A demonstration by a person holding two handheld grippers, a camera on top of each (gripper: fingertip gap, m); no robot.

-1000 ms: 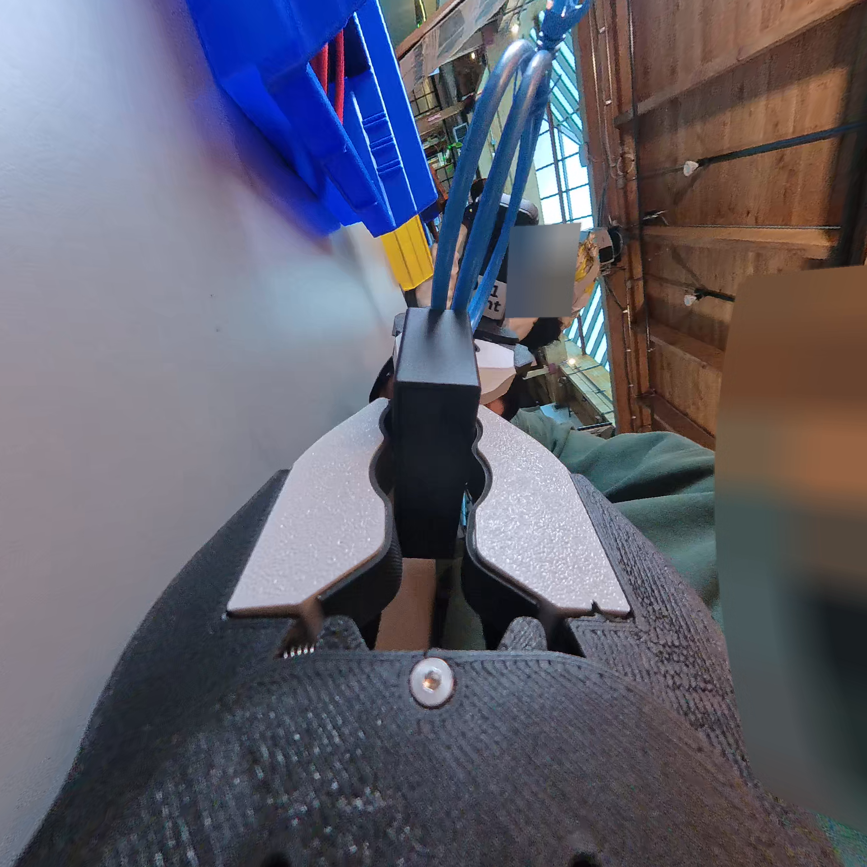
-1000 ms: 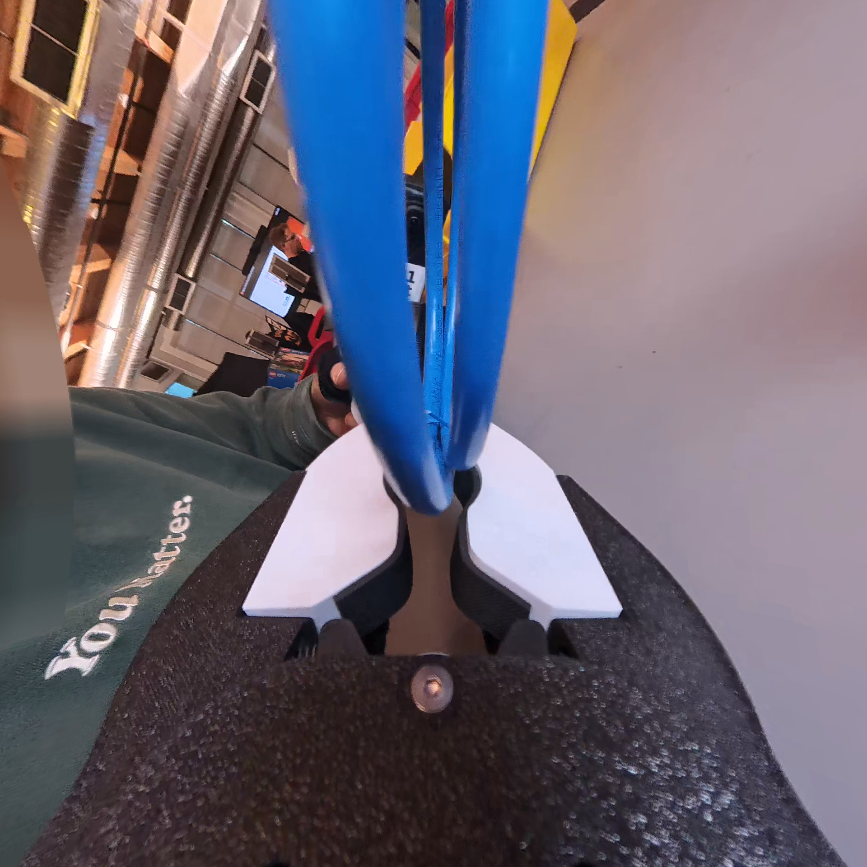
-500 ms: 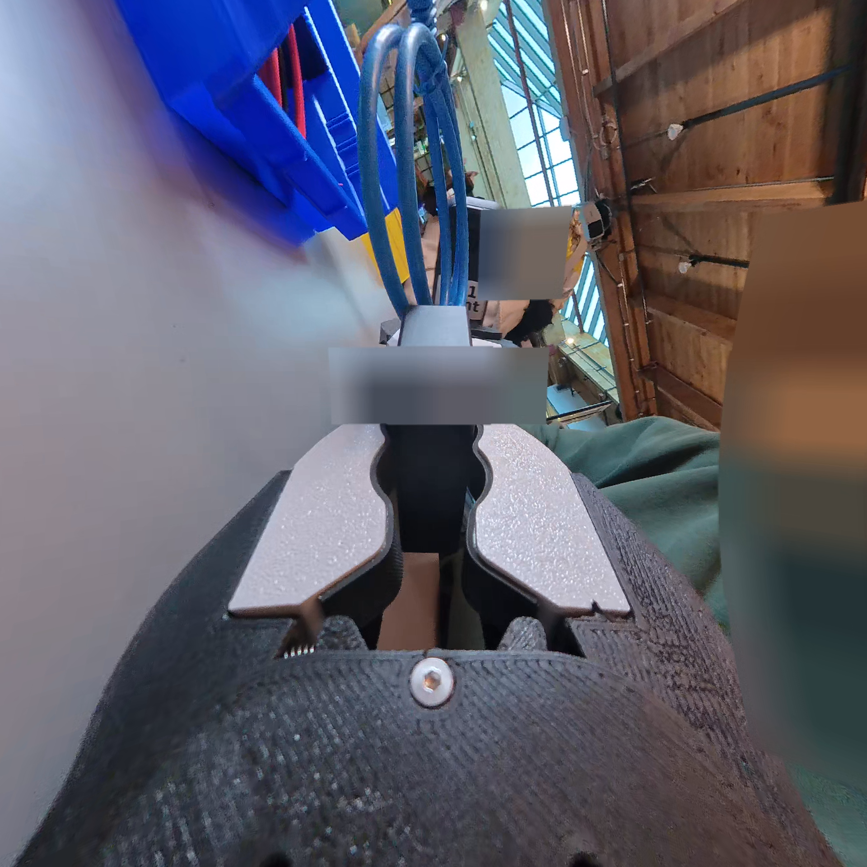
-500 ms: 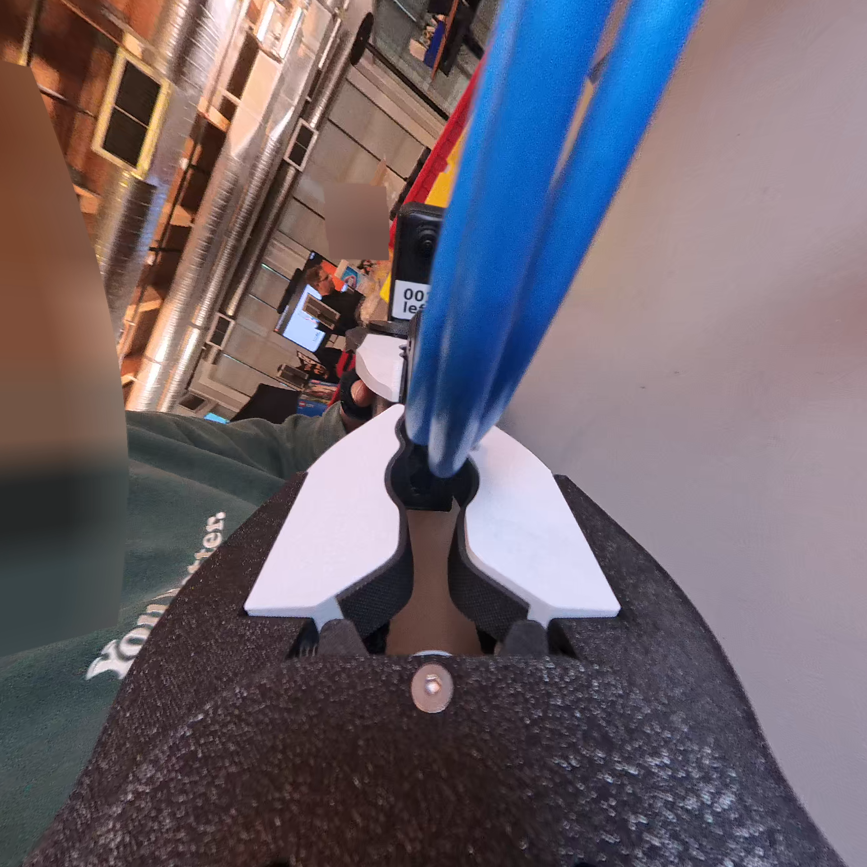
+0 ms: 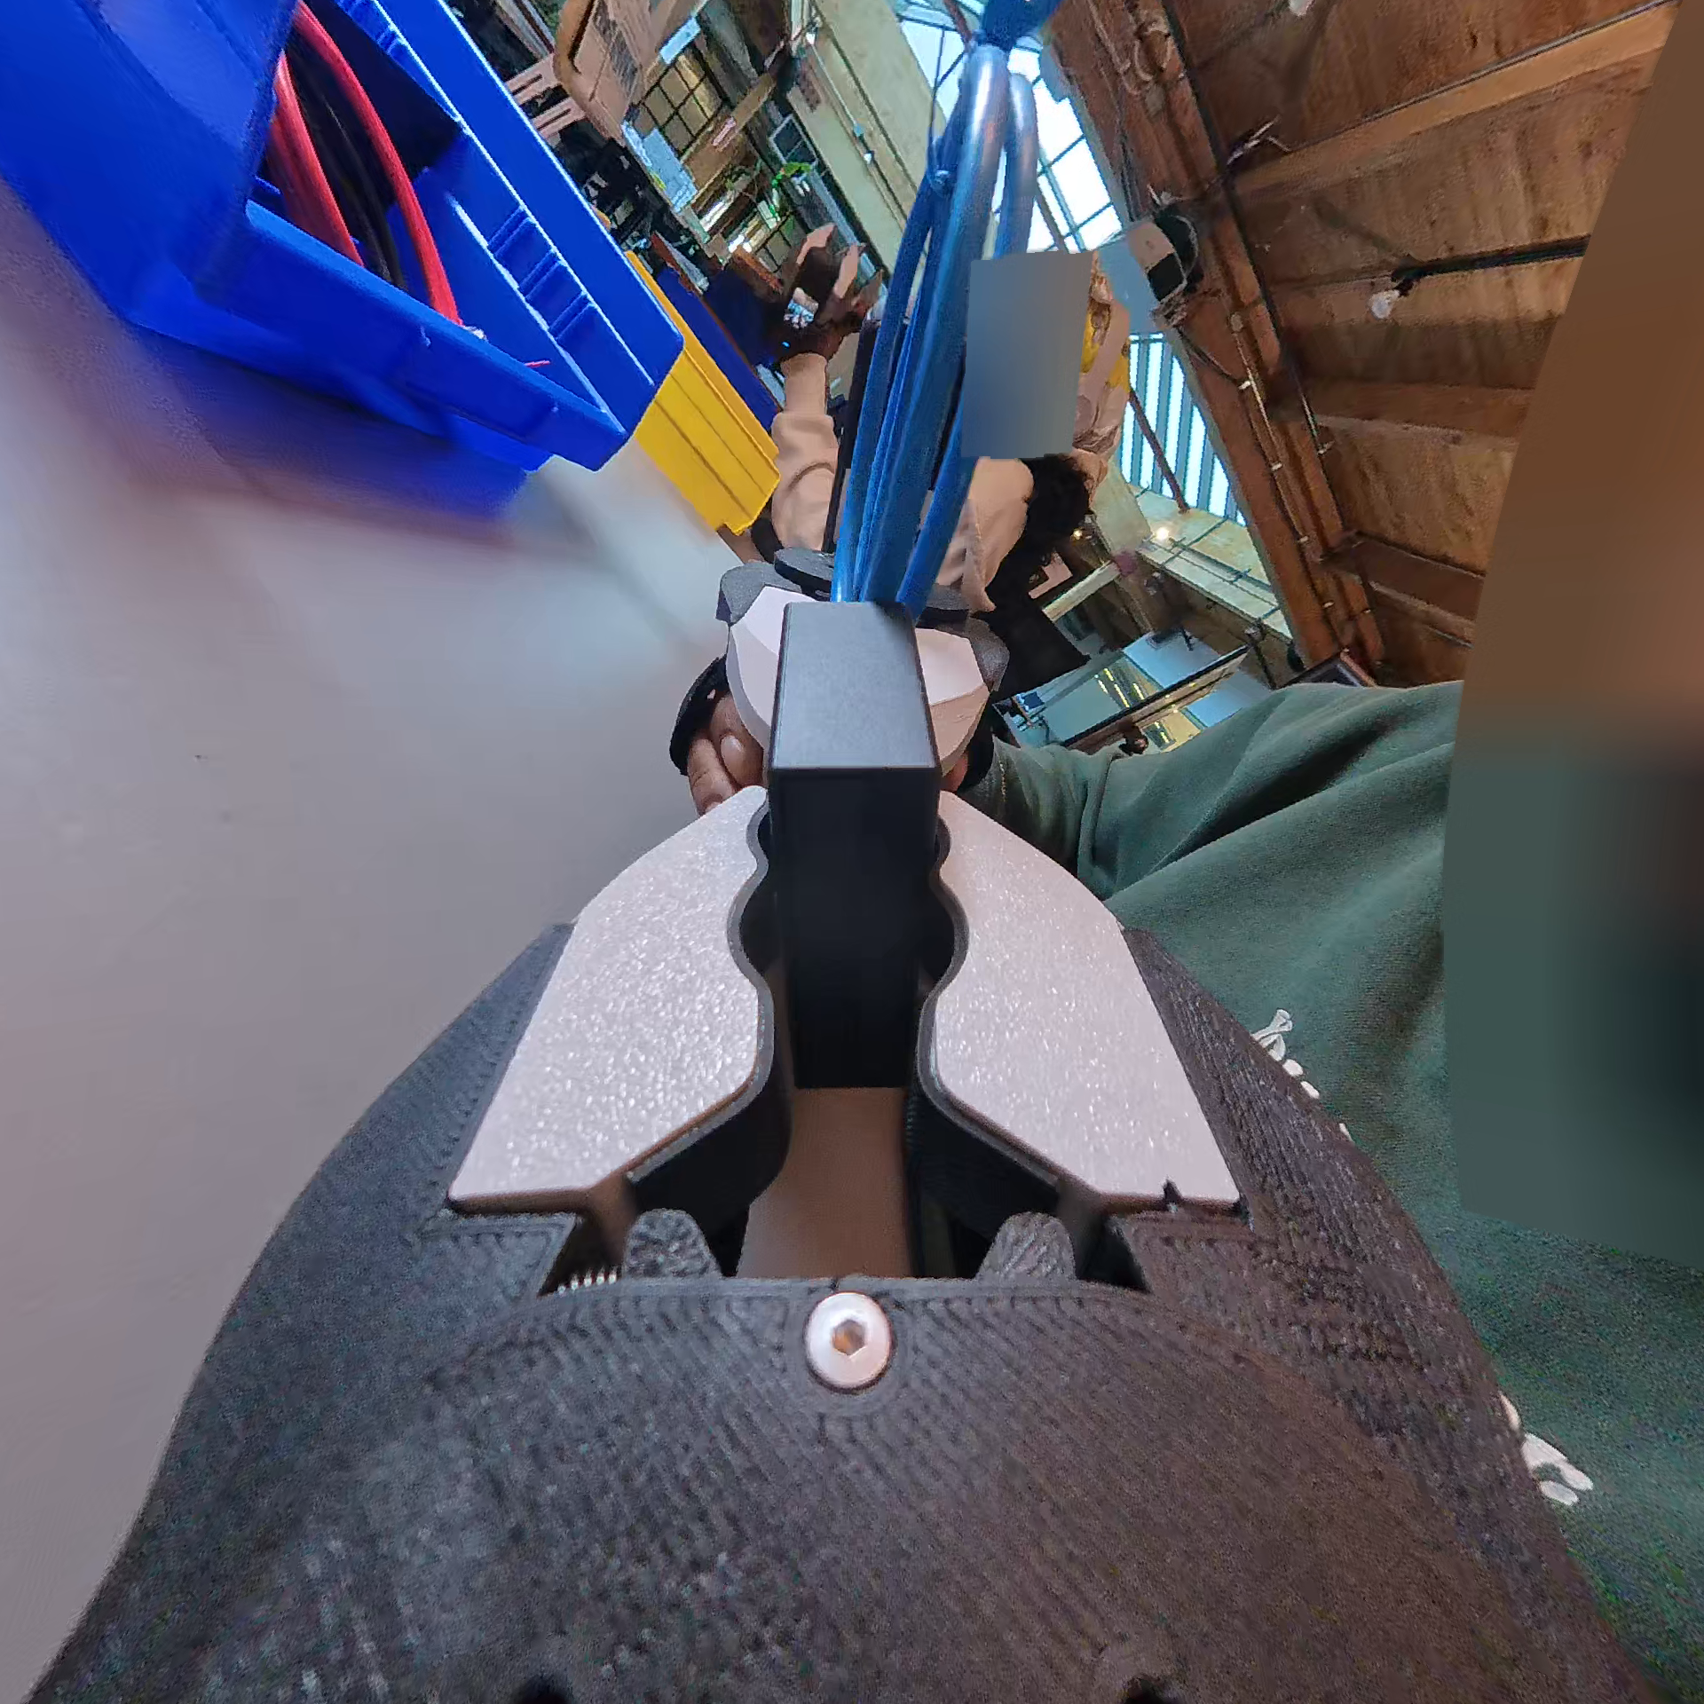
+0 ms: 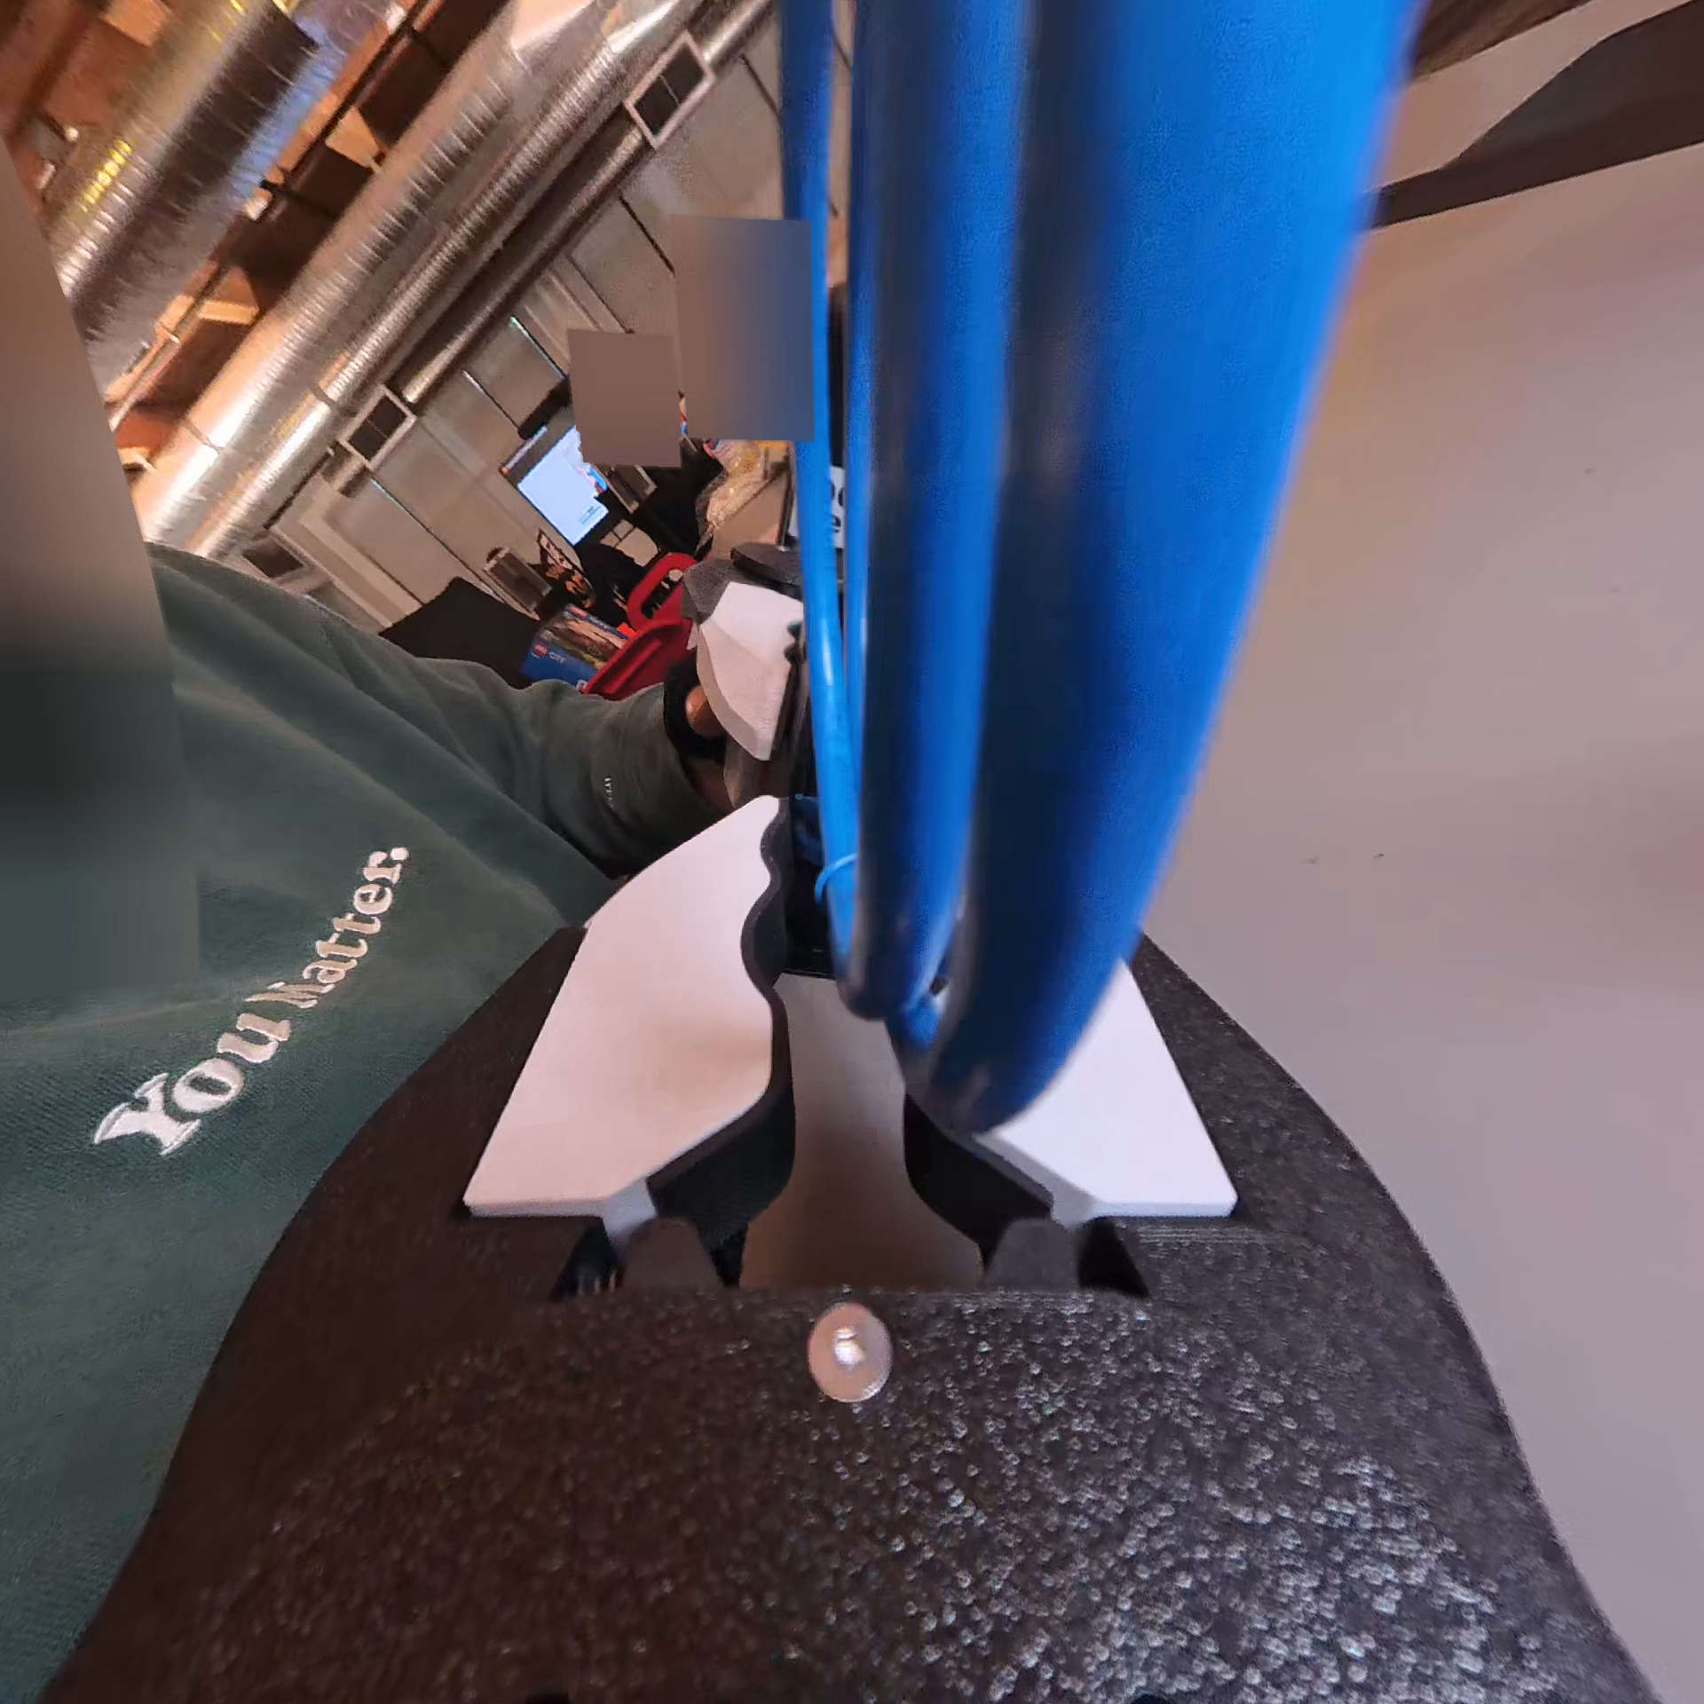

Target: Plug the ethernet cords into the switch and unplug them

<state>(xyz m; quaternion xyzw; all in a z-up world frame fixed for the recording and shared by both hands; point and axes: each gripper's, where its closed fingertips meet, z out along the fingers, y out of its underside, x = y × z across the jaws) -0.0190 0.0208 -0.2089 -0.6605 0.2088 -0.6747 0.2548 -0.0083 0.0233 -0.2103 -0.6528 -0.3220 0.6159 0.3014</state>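
Between left claw (image 5: 848, 885) fingers: black switch (image 5: 850, 830) clamped; right claw (image 6: 862, 931) parted, blue cords (image 6: 1060, 553) loose.

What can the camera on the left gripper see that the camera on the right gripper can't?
Only the left wrist view shows the black switch clamped between the left gripper's fingers, the blue bins with red cables inside, a yellow bin and the wooden wall.

Only the right wrist view shows the silver ducts, a lit screen far off, and the right gripper up close, with blue cords lying over one finger.

Both show the blue ethernet cords, the person's green sleeve and the pale table.
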